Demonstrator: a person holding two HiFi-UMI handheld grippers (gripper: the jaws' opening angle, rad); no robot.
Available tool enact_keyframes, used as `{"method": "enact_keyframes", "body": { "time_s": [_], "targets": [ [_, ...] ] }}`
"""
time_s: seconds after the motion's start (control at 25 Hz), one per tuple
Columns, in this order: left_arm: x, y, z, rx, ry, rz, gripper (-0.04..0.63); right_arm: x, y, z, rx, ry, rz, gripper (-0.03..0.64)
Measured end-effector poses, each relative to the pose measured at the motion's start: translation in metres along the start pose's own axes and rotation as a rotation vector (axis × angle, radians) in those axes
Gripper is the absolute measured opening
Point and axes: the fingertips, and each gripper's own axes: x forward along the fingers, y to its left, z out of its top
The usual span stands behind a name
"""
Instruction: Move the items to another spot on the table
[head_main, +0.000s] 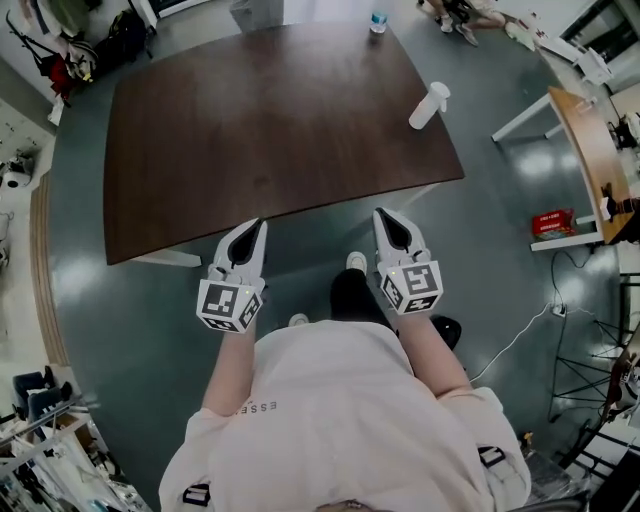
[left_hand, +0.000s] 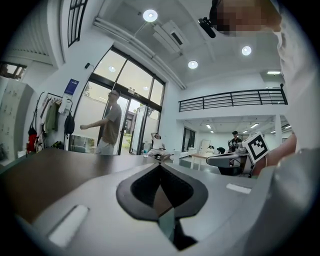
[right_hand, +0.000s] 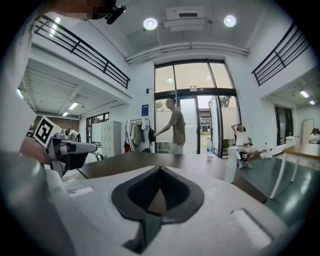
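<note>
Brown table (head_main: 270, 130) stretches ahead of me, with a white cylinder (head_main: 429, 105) near its right edge and a bottle (head_main: 378, 20) at its far edge. Both stand upright, long axes vertical and tops up. My left gripper (head_main: 258, 226) and right gripper (head_main: 382, 214) hang just short of the near edge, pointing toward the table, each with its jaws pressed together on nothing.

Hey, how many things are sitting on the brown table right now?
2: a white cup near the right edge of the table, and a small water bottle at its far edge. The tabletop shows almost fully, so none seems hidden.
</note>
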Motion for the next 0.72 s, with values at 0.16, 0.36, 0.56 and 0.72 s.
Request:
{"method": "enact_keyframes", "body": {
  "time_s": [0.16,0.36,0.56,0.72],
  "targets": [
    [0.062,-0.015,0.007,-0.003,0.007,-0.013,0.015,0.018,-0.063,0.008,0.007,-0.004,-0.013,-0.008],
    [0.145,-0.036,0.019,-0.008,-0.013,-0.005,0.015,0.045,-0.145,0.018,-0.025,-0.007,0.005,-0.008],
    [0.212,-0.047,0.027,-0.011,-0.02,0.016,0.015,0.069,-0.208,0.031,-0.051,-0.007,0.03,-0.008],
    [0.259,-0.061,0.029,0.011,0.005,-0.016,0.015,0.084,-0.25,0.037,-0.06,-0.008,0.033,-0.008]
  ]
}}
